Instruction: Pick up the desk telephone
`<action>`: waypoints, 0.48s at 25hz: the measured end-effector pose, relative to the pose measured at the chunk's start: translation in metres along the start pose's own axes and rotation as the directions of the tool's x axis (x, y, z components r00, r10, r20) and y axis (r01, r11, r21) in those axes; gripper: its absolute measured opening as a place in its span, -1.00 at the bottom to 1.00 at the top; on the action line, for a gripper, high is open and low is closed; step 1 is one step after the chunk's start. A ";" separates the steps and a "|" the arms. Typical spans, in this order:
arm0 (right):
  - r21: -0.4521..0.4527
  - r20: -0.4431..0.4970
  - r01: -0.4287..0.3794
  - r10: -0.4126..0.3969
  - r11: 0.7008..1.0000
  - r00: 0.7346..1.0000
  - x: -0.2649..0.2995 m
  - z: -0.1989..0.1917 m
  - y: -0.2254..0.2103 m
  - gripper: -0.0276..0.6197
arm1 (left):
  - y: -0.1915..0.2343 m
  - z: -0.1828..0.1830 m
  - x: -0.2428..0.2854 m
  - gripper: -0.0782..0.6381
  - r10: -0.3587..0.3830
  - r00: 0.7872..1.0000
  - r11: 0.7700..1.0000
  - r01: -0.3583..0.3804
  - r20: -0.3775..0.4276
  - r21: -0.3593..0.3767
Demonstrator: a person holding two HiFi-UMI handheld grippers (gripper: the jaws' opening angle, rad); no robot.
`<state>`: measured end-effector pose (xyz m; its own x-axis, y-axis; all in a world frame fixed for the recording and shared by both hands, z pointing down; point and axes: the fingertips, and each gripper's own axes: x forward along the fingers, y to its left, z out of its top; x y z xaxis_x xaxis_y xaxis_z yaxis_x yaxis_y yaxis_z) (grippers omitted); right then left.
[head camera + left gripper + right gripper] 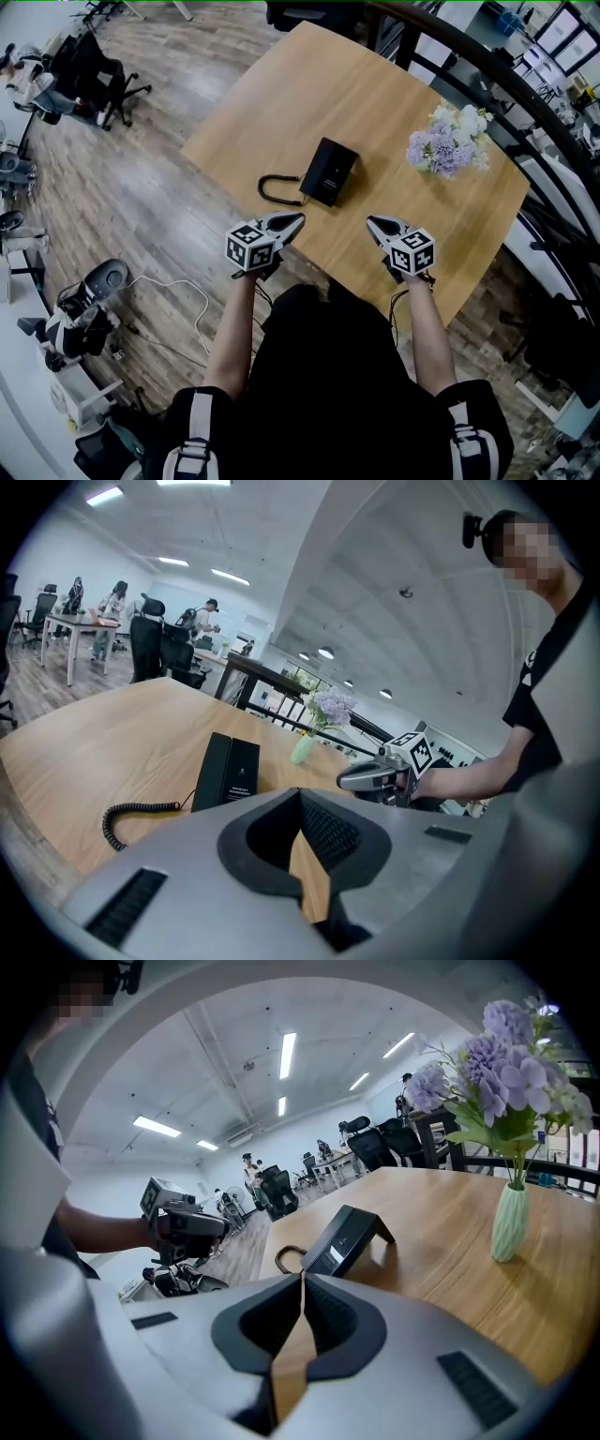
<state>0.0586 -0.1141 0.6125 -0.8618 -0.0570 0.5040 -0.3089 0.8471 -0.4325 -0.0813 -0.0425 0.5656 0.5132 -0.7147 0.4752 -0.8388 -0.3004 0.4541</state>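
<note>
Telephone (329, 171): black, flat box, coiled cord (276, 191).

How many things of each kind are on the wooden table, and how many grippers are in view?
Desk telephone, with its coiled cord: 1
Vase of flowers: 1
Gripper: 2, the left gripper and the right gripper, both shut and empty
Total: 4

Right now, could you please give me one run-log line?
left claw: shut, empty | right claw: shut, empty | telephone: on table, untouched
</note>
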 end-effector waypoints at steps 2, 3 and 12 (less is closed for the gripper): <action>0.000 -0.004 -0.003 0.003 1.000 1.000 0.001 -0.002 -0.001 -0.82 | 0.000 -0.002 0.002 -0.72 -0.003 1.000 1.000 0.003 -0.007 0.008; 0.002 -0.005 -0.002 0.002 1.000 1.000 0.002 -0.002 -0.001 -0.82 | -0.001 -0.002 0.002 -0.72 -0.006 1.000 1.000 0.006 -0.013 0.010; 0.043 -0.013 0.052 -0.052 0.998 0.999 0.011 -0.005 -0.005 -0.82 | 0.018 0.002 0.014 -0.72 -0.075 0.996 0.997 0.076 -0.053 0.007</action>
<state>0.0527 -0.1167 0.6235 -0.8392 -0.0937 0.5356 -0.3707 0.8192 -0.4375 -0.0893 -0.0593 0.5791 0.5839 -0.6554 0.4790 -0.7987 -0.3582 0.4836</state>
